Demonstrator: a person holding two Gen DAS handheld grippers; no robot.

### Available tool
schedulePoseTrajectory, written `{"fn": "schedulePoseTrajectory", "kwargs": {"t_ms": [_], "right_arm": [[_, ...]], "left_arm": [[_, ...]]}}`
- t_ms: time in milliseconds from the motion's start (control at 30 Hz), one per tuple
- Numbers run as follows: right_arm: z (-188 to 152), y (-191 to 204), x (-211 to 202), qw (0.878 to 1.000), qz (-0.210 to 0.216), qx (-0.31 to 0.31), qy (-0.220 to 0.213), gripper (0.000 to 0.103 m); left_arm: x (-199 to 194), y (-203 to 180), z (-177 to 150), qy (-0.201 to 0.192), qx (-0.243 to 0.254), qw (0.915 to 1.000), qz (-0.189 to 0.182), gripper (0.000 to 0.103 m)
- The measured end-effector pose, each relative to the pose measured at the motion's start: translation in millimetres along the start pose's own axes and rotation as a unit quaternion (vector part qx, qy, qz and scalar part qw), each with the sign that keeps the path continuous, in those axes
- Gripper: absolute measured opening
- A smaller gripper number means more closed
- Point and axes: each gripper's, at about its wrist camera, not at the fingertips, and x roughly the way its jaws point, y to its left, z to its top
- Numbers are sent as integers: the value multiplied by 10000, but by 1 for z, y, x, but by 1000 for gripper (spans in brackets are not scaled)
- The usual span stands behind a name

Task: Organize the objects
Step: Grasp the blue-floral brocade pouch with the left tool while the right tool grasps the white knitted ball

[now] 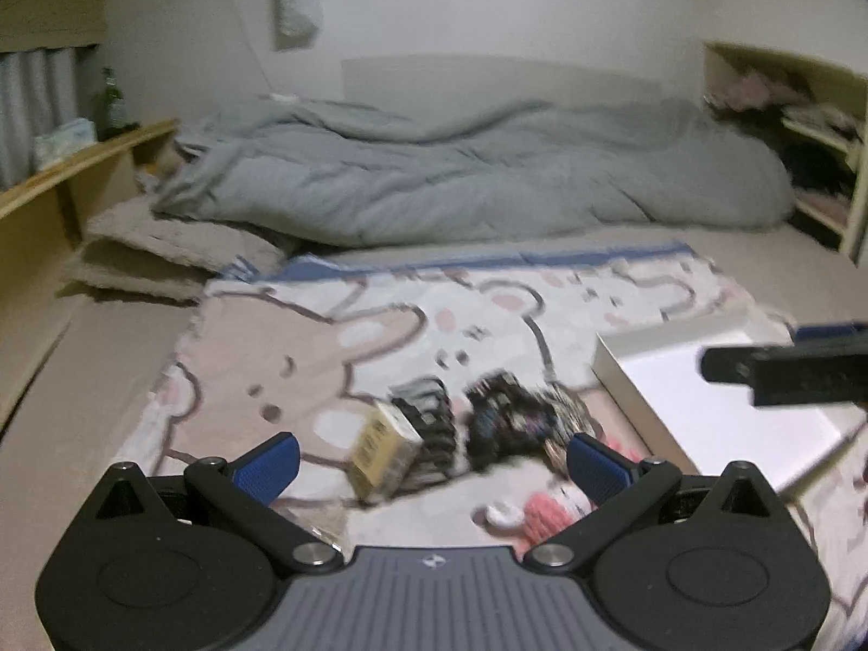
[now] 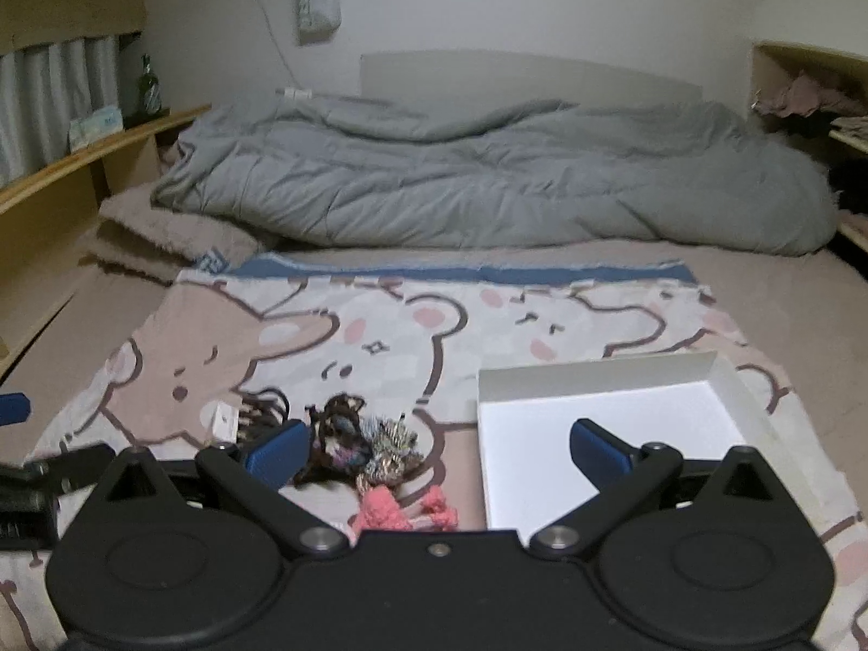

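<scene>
Both grippers, left (image 1: 431,458) and right (image 2: 436,447), gape empty (blue pads apart) near dark hair ties (image 2: 339,434), left of a shallow white cardboard box (image 2: 597,380)

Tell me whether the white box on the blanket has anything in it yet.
Empty. The right wrist view shows the open white cardboard box with a bare white floor; the dark and pink hair ties lie outside, to its left.

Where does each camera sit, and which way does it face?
Left wrist: behind the open left tongs, facing the hair ties on the bear blanket; right tongs at right edge.
Right wrist: behind the open right tongs, facing the white box; left tongs at left edge.
Shared: hair ties, box, blanket, grey duvet.
</scene>
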Motion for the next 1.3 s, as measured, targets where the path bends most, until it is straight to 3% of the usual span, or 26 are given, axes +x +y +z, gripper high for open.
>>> {"fn": "schedulePoseTrajectory", "kwargs": {"t_ms": [133, 200, 300, 567, 967, 1300], "right_arm": [[-15, -5, 23, 9989, 216, 82, 411, 102], [-24, -7, 33, 9974, 433, 70, 581, 93], [-36, -7, 47, 9946, 544, 5, 881, 89], [-60, -4, 67, 9854, 831, -232, 1471, 60], [-72, 6, 78, 9715, 1270, -415, 1959, 53], [-90, 10, 99, 9657, 981, -491, 2355, 53]], "left_arm": [[18, -15, -21, 248, 181, 9988, -378, 103], [27, -21, -32, 385, 298, 9970, -605, 103], [43, -32, -49, 702, 473, 9931, -806, 103], [70, -54, -77, 1229, 806, 9830, -1102, 103], [107, -53, -108, 2084, 835, 9666, -1237, 103], [115, -54, -113, 2311, 827, 9621, -1186, 103]]}}
